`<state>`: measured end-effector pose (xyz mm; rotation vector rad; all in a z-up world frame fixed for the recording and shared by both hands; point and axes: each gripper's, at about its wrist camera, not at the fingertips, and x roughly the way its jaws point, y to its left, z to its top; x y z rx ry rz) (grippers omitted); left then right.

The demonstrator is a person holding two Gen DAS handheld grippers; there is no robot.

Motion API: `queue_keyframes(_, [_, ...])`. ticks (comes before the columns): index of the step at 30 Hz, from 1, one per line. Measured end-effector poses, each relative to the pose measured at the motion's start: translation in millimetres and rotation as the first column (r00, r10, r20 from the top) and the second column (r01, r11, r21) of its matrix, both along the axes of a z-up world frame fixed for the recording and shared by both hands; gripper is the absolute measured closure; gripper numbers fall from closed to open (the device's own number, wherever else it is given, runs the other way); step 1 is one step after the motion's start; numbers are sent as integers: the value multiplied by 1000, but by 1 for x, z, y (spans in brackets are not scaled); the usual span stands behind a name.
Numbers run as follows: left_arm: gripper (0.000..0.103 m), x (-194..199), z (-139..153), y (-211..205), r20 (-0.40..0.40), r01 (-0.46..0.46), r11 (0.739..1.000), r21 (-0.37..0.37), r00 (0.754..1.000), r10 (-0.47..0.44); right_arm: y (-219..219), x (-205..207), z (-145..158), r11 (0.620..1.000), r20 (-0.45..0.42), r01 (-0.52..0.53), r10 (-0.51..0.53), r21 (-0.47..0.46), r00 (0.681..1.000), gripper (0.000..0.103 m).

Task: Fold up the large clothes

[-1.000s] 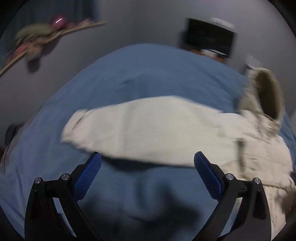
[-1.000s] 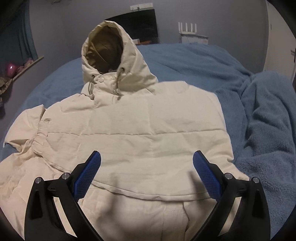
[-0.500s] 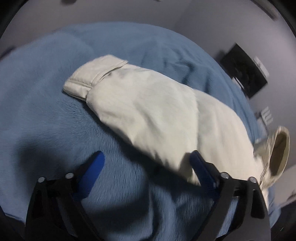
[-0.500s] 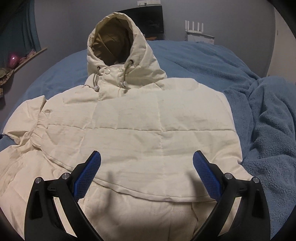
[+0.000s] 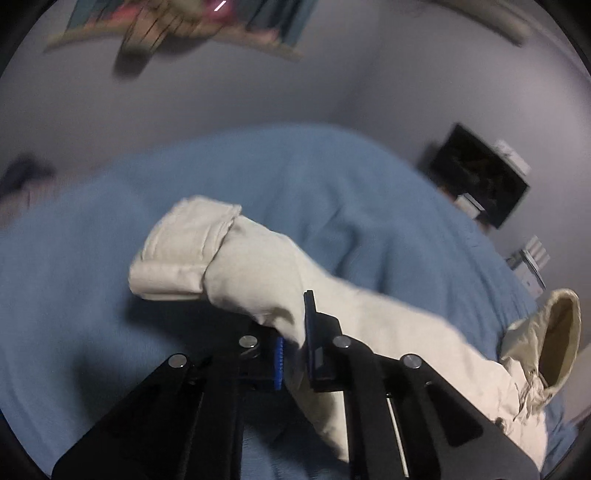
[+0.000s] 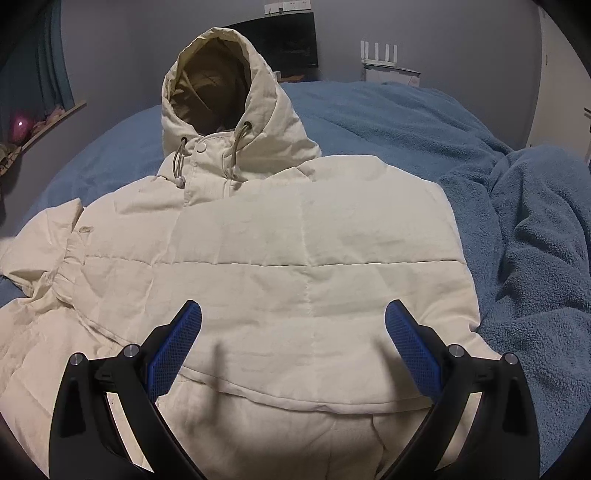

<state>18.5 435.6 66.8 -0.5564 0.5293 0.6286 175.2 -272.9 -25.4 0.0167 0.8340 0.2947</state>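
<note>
A cream hooded puffer jacket lies spread on a blue blanket, its hood standing up at the far end. In the left wrist view one sleeve stretches across the blanket, cuff at the far left. My left gripper is shut on the sleeve a short way behind the cuff, cloth pinched between the blue pads. My right gripper hovers open over the jacket's lower front, nothing between its fingers.
The blue blanket covers the whole bed and bunches into thick folds at the right. A dark screen and a white router stand by the grey wall beyond. A shelf with clutter hangs on the wall.
My left gripper moved in onto the sleeve, rolled, and closed on it; half a second ago its jaws were wide apart beside the sleeve. The right gripper stayed put.
</note>
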Motion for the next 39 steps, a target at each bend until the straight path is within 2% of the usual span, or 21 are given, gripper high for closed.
queue_keyframes(3, [95,4,47,-35,65,88,991,104,993,-95,-2,0,0,1000,1,5,-5,5,1000,7])
queue_keyframes(7, [95,17,103,-104,150,238,946,220,950,-274,-5,-2,4,1000,17,9,-10,18,1000,7])
queue_keyframes(9, [95,26,124,-146,162,312,905,291,916,-368,-9,-2,5,999,15,22,-22,29,1000,7])
queue_keyframes(11, [95,35,143,-195,163,401,846,350,864,-477,-17,-4,8,998,19,42,-43,48,999,7])
queue_keyframes(12, [95,39,147,-211,164,432,827,359,843,-512,-21,-5,10,997,26,52,-53,56,998,7])
queue_keyframes(15, [95,59,157,-270,162,546,755,362,761,-628,-31,-6,14,994,30,69,-72,82,997,7])
queue_keyframes(18, [95,76,157,-312,140,610,704,363,712,-688,-42,-6,15,988,20,94,-97,122,995,7])
queue_keyframes(21, [95,92,148,-361,110,669,646,367,659,-744,-48,-4,15,983,14,105,-108,151,994,7])
queue_keyframes(24, [95,107,126,-411,62,740,572,354,592,-804,-53,-2,13,978,-2,116,-117,175,993,7])
queue_keyframes(25, [95,113,112,-433,29,771,534,347,561,-828,-56,-1,12,975,-11,121,-121,186,993,7])
queue_keyframes(29, [95,128,68,-487,-53,839,450,304,487,-872,-65,2,7,964,-40,144,-138,224,990,7])
queue_keyframes(33, [95,146,15,-527,-179,887,356,294,417,-891,-70,3,4,956,-62,157,-146,247,987,7])
queue_keyframes(34, [95,147,-2,-533,-210,896,342,282,405,-890,-71,4,3,955,-68,161,-148,250,987,7])
queue_keyframes(36, [95,147,-22,-536,-230,913,335,233,387,-893,-74,4,2,952,-75,171,-156,253,985,8])
queue_keyframes(38, [87,151,-38,-539,-219,929,329,167,360,-907,-79,5,1,948,-87,191,-175,254,981,8])
queue_keyframes(39, [80,151,-43,-541,-224,936,323,141,348,-910,-82,5,1,945,-92,200,-183,258,979,7])
